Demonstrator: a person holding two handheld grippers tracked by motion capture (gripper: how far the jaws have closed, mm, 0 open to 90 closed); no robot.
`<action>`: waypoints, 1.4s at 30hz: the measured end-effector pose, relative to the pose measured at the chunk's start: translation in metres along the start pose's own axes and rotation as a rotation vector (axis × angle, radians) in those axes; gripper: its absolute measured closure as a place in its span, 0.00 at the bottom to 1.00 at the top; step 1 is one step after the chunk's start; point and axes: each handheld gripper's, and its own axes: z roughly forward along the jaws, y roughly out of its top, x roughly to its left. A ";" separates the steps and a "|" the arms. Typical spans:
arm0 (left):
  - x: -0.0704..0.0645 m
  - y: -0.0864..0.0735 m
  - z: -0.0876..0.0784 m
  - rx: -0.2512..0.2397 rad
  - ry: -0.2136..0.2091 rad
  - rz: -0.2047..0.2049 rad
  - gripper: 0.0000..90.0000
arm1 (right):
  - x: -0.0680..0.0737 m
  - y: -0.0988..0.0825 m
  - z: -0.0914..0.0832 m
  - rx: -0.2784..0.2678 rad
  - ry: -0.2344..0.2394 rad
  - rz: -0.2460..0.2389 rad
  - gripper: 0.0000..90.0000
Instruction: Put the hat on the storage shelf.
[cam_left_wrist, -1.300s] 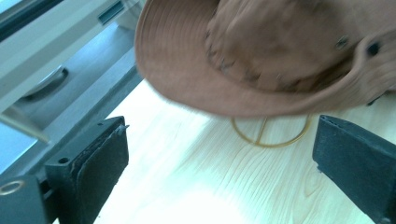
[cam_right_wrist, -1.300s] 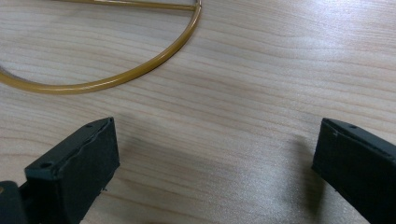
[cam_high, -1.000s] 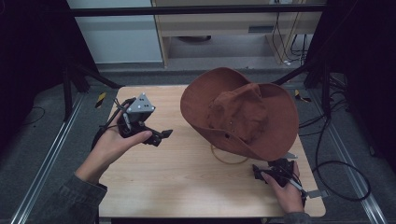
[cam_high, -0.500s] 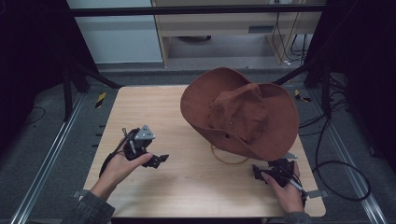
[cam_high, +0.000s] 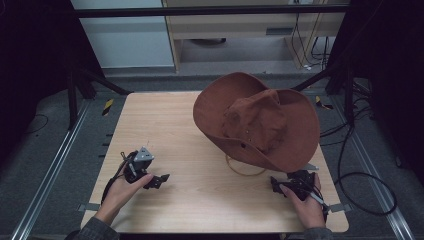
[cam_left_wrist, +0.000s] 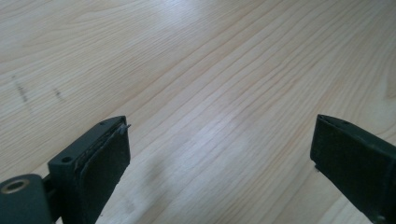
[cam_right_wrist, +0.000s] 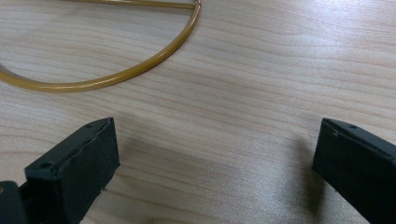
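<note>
A brown wide-brimmed hat (cam_high: 257, 120) lies tilted on the right half of the wooden table (cam_high: 200, 200). Its tan chin cord (cam_high: 244, 171) loops out onto the wood below the brim, and the cord (cam_right_wrist: 116, 77) curves across the top of the right gripper view. My left gripper (cam_high: 161, 180) rests low at the table's front left, open, with bare wood between its jaws (cam_left_wrist: 219, 154). At the front right my right gripper (cam_high: 276, 184) sits just below the hat brim, open, a short way from the cord (cam_right_wrist: 219, 158).
Metal rails (cam_high: 55, 165) run along both sides of the table. Black cables (cam_high: 360, 180) lie on the floor to the right. A shelf unit (cam_high: 240, 35) stands behind the table.
My left gripper has drawn back toward the front edge of the table and come down low over the wood. The right gripper and the hat have stayed put.
</note>
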 end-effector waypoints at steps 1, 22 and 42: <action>0.001 -0.002 0.000 -0.002 0.006 -0.003 0.04 | 0.000 0.000 0.000 0.001 0.001 0.000 0.00; 0.028 -0.034 0.005 -0.041 0.058 -0.096 0.05 | 0.000 0.000 0.000 0.000 0.001 0.000 0.01; 0.025 -0.043 0.011 -0.028 0.086 -0.068 0.01 | 0.000 0.000 0.000 -0.001 0.003 -0.003 0.01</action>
